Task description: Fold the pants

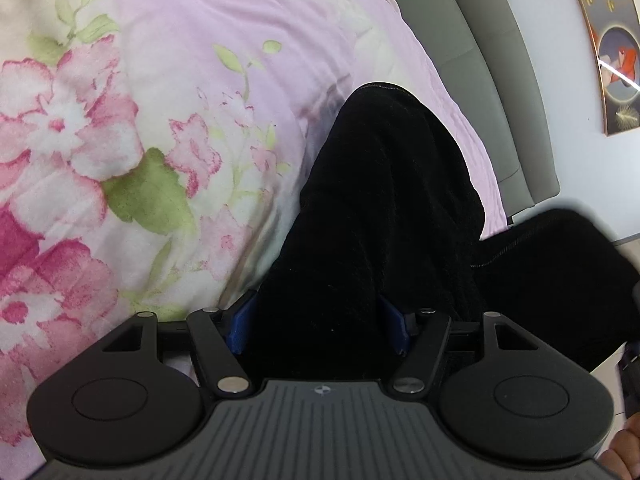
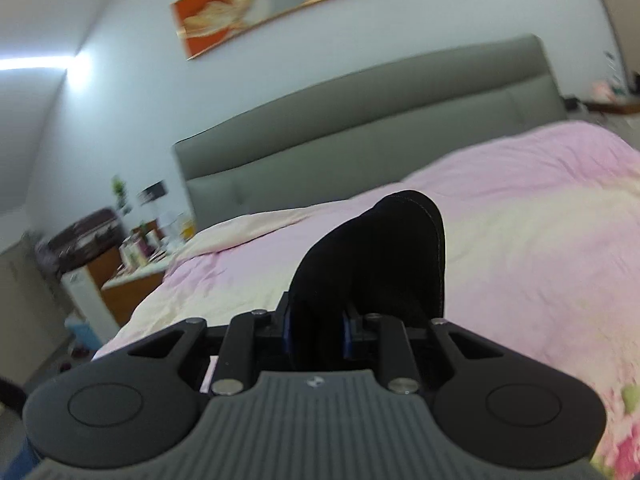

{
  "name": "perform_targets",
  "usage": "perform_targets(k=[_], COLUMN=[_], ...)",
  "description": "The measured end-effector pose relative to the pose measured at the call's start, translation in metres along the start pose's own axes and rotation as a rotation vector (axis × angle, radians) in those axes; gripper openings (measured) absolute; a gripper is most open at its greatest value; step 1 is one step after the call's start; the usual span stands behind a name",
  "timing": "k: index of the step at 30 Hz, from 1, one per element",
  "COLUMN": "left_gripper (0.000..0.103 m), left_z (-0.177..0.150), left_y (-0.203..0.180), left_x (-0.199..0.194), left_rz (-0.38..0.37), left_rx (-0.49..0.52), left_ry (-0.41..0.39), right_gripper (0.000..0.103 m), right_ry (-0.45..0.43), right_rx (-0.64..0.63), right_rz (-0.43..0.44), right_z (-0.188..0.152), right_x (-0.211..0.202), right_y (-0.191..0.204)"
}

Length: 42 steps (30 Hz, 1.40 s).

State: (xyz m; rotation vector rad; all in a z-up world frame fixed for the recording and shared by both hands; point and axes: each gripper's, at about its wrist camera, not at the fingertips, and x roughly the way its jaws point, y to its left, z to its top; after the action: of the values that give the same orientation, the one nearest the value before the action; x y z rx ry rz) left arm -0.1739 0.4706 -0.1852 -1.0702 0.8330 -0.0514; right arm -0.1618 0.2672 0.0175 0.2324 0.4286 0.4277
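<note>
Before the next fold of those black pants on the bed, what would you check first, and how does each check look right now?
1. Right gripper pinching the pants: ok.
2. Left gripper has cloth between its fingers: ok.
3. Left grip firm: cannot tell, its fingers stand wide.
4. Bedspread kept out of both grippers: ok.
5. Pant legs lined up: cannot tell.

Bed (image 2: 520, 208) as landmark: pink quilt with pink flowers and green leaves. Grey padded headboard (image 2: 360, 120) at its head, against a pale wall (image 2: 120, 60). Long orange-and-gold framed picture (image 2: 304, 0) on the wall above the headboard. Cluttered wooden nightstand (image 2: 132, 280) left of the bed. Bright streak of light (image 2: 40, 62) high left.
</note>
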Motion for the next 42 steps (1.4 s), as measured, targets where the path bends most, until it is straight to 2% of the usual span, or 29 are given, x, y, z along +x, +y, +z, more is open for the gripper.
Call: perform_targets(k=[5,9,13,18,21,24,26,29,30,32,34,36,37,38,40,42], left_gripper=[0.072,0.072,0.069,0.065,0.063,0.059,0.059,0.061,0.061,0.061,0.062,0.062,0.062,0.065,0.068,0.068], left_z=[0.003,0.003,0.006,0.016,0.019,0.025,0.033,0.045,0.046,0.048,0.044,0.041,0.038,0.037,0.034,0.029], left_y=[0.012,0.012,0.014,0.025,0.029,0.036,0.040,0.044,0.045,0.046,0.035,0.018,0.008,0.002,-0.008,-0.013], left_x=[0.000,0.003,0.002,-0.005,-0.016,-0.045,-0.072,-0.101,-0.103,-0.097,-0.083,-0.068,-0.060,-0.055,-0.042,-0.031], left_rz=[-0.032,-0.023,-0.030,-0.053,-0.049,-0.041,-0.008,0.029,0.010,-0.061,-0.114,-0.129,-0.132,-0.131,-0.113,-0.067], left_rx=[-0.060,-0.057,-0.103,-0.183,-0.203,-0.229,-0.238,-0.221,-0.224,-0.232,-0.201,-0.145,-0.113,-0.083,-0.023,0.024], left_ry=[0.006,0.005,0.012,0.011,0.001,-0.075,-0.155,-0.245,-0.251,-0.235,-0.192,-0.159,-0.149,-0.141,-0.122,-0.090], right_gripper=[0.018,0.018,0.018,0.018,0.018,0.018,0.019,0.019,0.020,0.020,0.020,0.024,0.033,0.042,0.049,0.050], right_ry=[0.045,0.090,0.116,0.062,0.023,0.083,0.161,0.292,0.316,0.285,0.284,0.279,0.286,0.298,0.289,0.285], right_rx=[-0.227,-0.366,-0.430,-0.465,-0.530,-0.624,-0.674,-0.774,-0.830,-0.903,-0.899,-0.879,-0.875,-0.878,-0.902,-0.918], right_rz=[0.141,0.161,0.170,0.202,0.289,0.377,0.385,0.346,0.335,0.360,0.364,0.370,0.370,0.369,0.352,0.331], right_z=[-0.024,-0.045,-0.058,-0.051,-0.053,-0.077,-0.106,-0.161,-0.179,-0.196,-0.189,-0.180,-0.177,-0.175,-0.176,-0.176], right_x=[0.022,0.036,0.044,0.040,0.038,0.049,0.069,0.105,0.113,0.109,0.102,0.095,0.093,0.090,0.082,0.068], right_y=[0.077,0.114,0.127,0.136,0.152,0.163,0.163,0.150,0.145,0.139,0.140,0.141,0.140,0.140,0.138,0.133])
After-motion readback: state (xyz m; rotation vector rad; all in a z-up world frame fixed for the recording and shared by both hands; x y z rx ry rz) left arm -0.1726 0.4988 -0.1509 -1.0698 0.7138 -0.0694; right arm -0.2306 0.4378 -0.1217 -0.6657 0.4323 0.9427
